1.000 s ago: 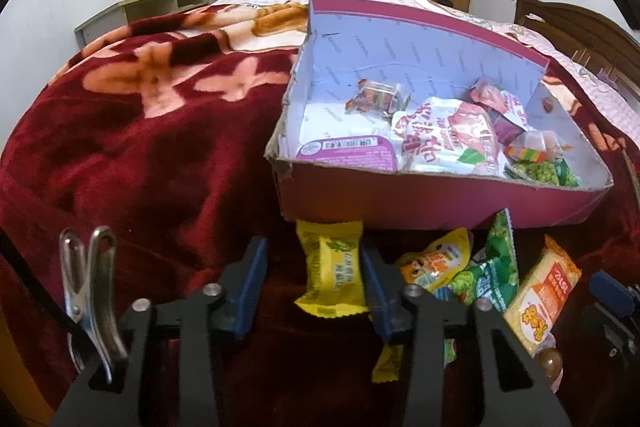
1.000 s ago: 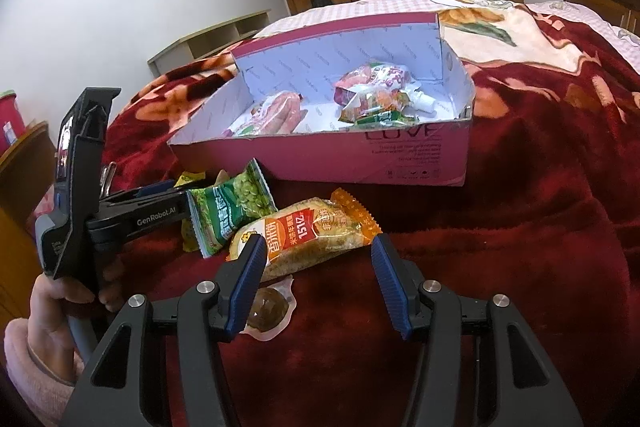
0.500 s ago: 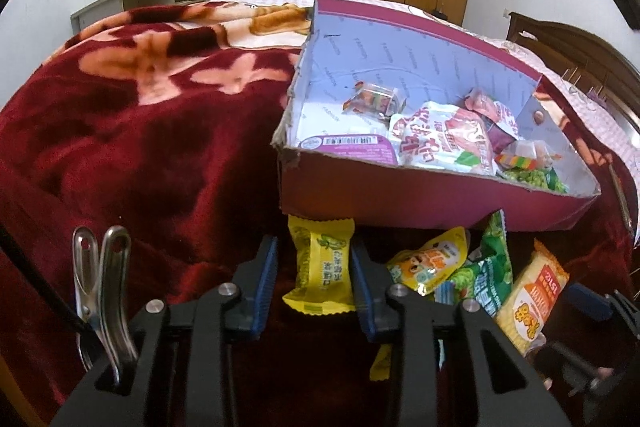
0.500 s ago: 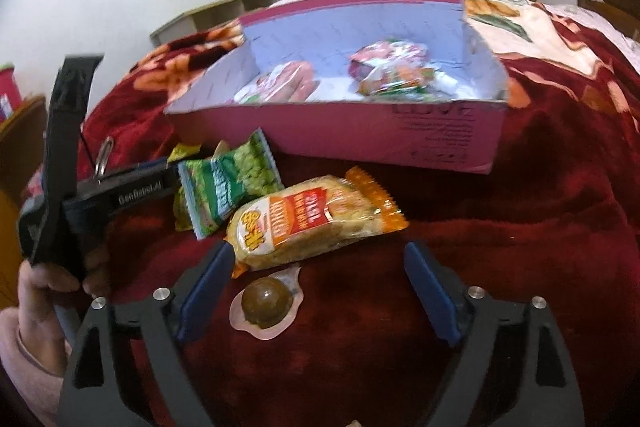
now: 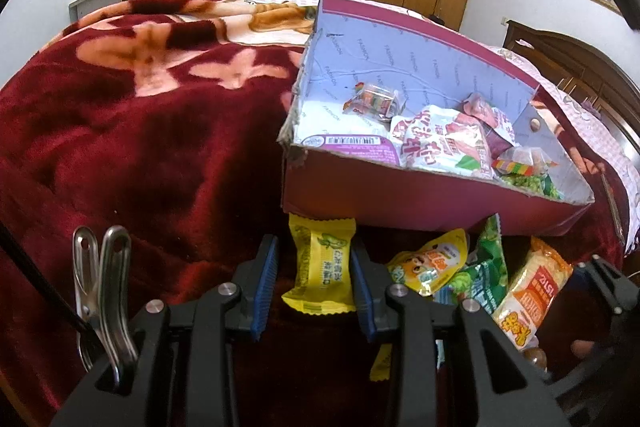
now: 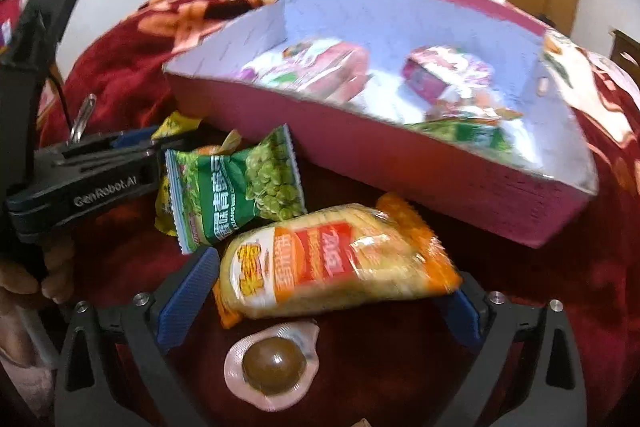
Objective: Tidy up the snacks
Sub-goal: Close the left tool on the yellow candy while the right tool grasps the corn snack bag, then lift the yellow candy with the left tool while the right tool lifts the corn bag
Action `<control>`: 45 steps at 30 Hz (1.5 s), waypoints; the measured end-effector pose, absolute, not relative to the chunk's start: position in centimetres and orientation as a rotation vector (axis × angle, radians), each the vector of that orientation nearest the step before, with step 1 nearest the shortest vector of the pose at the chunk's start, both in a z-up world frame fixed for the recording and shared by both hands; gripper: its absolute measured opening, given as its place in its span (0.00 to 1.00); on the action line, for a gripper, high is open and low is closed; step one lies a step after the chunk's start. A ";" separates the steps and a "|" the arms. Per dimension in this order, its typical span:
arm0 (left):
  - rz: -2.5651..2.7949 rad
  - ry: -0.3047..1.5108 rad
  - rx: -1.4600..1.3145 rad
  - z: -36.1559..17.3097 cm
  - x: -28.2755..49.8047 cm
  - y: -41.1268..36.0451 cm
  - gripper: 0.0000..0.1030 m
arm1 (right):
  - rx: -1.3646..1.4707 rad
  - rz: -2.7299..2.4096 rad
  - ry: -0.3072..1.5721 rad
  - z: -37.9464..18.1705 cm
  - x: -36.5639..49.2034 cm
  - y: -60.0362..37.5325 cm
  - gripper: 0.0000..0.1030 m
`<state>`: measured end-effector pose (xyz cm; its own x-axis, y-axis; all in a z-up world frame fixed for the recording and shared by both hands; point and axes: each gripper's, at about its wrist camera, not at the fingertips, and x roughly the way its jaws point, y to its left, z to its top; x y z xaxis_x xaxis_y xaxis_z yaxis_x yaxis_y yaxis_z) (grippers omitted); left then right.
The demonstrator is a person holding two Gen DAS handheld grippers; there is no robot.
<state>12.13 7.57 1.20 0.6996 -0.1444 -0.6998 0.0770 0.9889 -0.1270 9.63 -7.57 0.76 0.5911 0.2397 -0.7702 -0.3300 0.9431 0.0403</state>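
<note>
Your left hand-held gripper (image 5: 314, 279) has its blue pads drawn in on the yellow snack packet (image 5: 322, 267); the right pad meets the wrapper's edge, while on the left pad side contact is less clear. That packet lies on the red blanket (image 5: 140, 155) of the bed, its far end reaching the foot of the box's near wall. Your right hand-held gripper (image 6: 320, 291) stands wide open, its pads flanking the two ends of the orange cracker packet (image 6: 332, 263) and gripping nothing; the view is blurred. Just below that packet, between the arms, lies a brown sweet in a clear blister (image 6: 274, 367). Beside the cracker packet, toward your left tool, sits the green pea packet (image 6: 236, 191), overlapping a yellow-orange packet (image 5: 432, 263). The loose packets crowd the strip between both grippers and the box. The pink cardboard box (image 5: 420, 203) stands just beyond them, its near wall low, its far wall tall, holding several wrapped snacks (image 5: 444, 143) toward its right half. Left of the box the blanket lies open. A hand (image 6: 24, 279) holds the left tool's grip.
</note>
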 end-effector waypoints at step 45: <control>-0.185 0.600 -0.072 8.9 8.3 4.8 0.27 | 0.062 0.299 0.596 5.7 4.1 -11.8 0.29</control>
